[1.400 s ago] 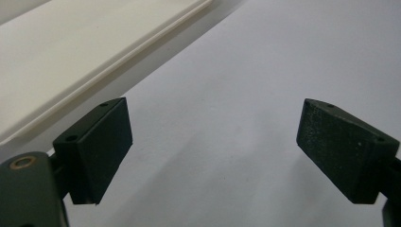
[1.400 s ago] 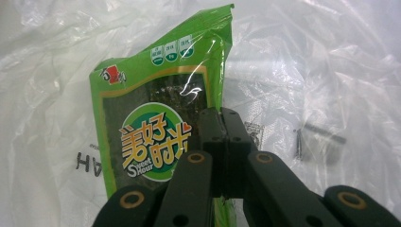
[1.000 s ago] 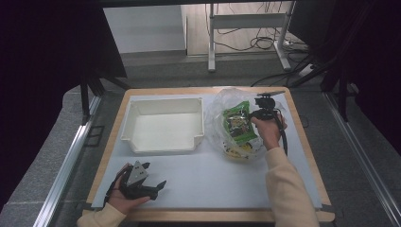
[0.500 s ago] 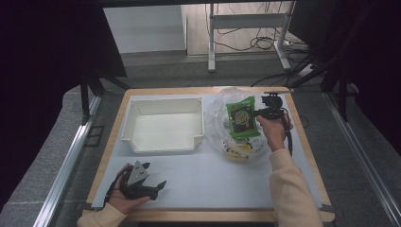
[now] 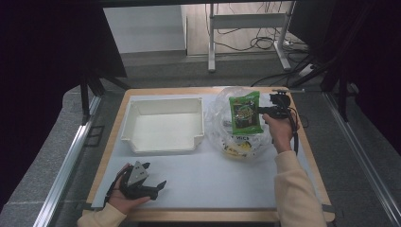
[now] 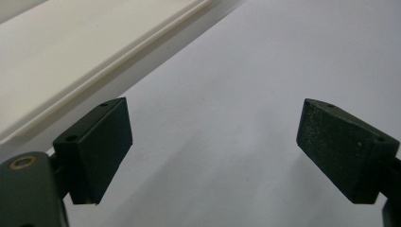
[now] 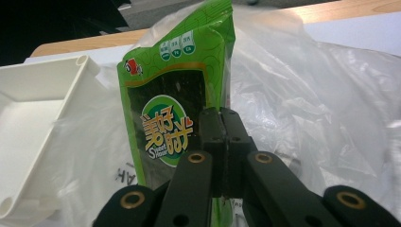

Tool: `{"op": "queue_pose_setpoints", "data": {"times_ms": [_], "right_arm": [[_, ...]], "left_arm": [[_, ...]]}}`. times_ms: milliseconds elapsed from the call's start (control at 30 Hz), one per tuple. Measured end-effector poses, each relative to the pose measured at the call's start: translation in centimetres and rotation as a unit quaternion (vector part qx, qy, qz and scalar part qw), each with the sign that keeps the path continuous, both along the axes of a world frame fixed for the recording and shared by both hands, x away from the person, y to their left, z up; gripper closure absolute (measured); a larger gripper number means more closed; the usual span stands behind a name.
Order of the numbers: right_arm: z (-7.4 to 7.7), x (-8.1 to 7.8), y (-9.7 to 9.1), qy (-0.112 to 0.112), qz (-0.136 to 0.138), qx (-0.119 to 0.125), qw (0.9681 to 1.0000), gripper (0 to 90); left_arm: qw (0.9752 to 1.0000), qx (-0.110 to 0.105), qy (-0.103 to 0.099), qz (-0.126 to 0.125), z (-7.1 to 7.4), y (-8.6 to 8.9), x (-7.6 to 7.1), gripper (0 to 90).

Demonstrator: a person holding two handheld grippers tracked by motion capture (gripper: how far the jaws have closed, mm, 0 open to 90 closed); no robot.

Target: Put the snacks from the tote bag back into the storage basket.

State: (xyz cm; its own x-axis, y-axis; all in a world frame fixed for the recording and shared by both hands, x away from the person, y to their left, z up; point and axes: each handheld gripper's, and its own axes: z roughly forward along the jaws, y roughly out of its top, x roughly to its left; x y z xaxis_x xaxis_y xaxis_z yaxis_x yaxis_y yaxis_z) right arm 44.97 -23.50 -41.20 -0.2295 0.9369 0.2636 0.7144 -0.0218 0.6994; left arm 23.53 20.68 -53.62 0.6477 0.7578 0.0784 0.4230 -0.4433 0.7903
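A green snack packet (image 5: 245, 114) (image 7: 176, 99) hangs above a clear plastic bag (image 5: 236, 137) (image 7: 307, 94) at the right of the table. My right gripper (image 5: 263, 111) (image 7: 222, 137) is shut on the packet's edge and holds it lifted over the bag. More packets lie inside the bag. A white tray (image 5: 137, 124) (image 7: 28, 99) stands left of the bag, with nothing in it. Near the table's front left, my left gripper (image 5: 156, 187) (image 6: 208, 151) rests open over the bare white mat, its pads (image 6: 97, 146) wide apart with nothing between them.
The white mat (image 5: 213, 179) covers the wooden table (image 5: 208, 215). The tray's outer wall (image 6: 71, 71) runs along the upper left of the left gripper view. Dark curtains and a metal stand with cables lie beyond the far edge.
My right gripper has lifted the green packet up out of the plastic bag and drawn it a little to the right. The left gripper has stayed where it was.
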Motion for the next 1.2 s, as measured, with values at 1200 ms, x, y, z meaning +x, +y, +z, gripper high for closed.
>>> {"op": "queue_pose_setpoints", "data": {"times_ms": [1200], "right_arm": [[4.1, -2.1, 1.9, -0.075, 0.065, 0.069, 0.9927, 90.0]], "left_arm": [[1.0, 0.001, -0.001, 0.001, 0.0, 0.0, 0.0, 11.2]]}}
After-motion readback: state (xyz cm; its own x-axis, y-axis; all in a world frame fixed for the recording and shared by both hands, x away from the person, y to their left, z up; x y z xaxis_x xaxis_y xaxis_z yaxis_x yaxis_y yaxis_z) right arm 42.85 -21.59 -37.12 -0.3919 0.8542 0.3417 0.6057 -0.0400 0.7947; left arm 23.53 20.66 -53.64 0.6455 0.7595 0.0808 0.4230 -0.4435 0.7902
